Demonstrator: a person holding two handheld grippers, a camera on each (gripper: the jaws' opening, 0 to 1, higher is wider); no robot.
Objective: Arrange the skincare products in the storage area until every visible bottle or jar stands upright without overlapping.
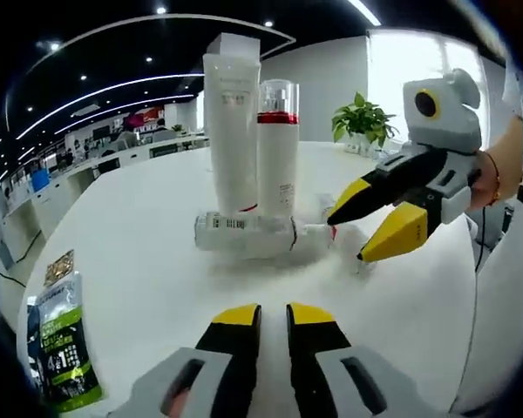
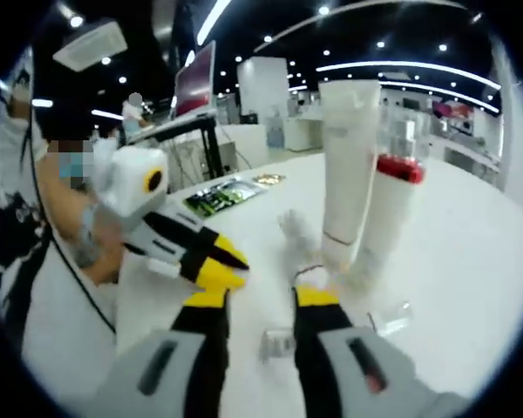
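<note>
I am at a round white table in a bright open office, with ceiling light strips overhead and rows of desks behind.

In the left gripper view, my left gripper sits low over the bare tabletop with its yellow-tipped black jaws nearly together, only a thin gap between them and nothing in it. My right gripper comes in from the right of that view, its jaws spread and pointing at the cap end of a white bottle lying on its side. The upper tip is at the cap, the lower tip just beside it on the table; I cannot tell whether either touches.

Just behind the lying bottle stand two upright products, touching or nearly so: a tall white squeeze tube and a white bottle with a red band and clear cap.

In the right gripper view, my right gripper has its jaws parted, with a small clear cap-like piece lying on the table between them, not clamped. The tall tube and red-banded bottle stand just beyond the right-hand jaw. My left gripper shows on the left of this view.

A green and black sachet lies well apart near the table edge. A potted green plant stands at the far rim.
</note>
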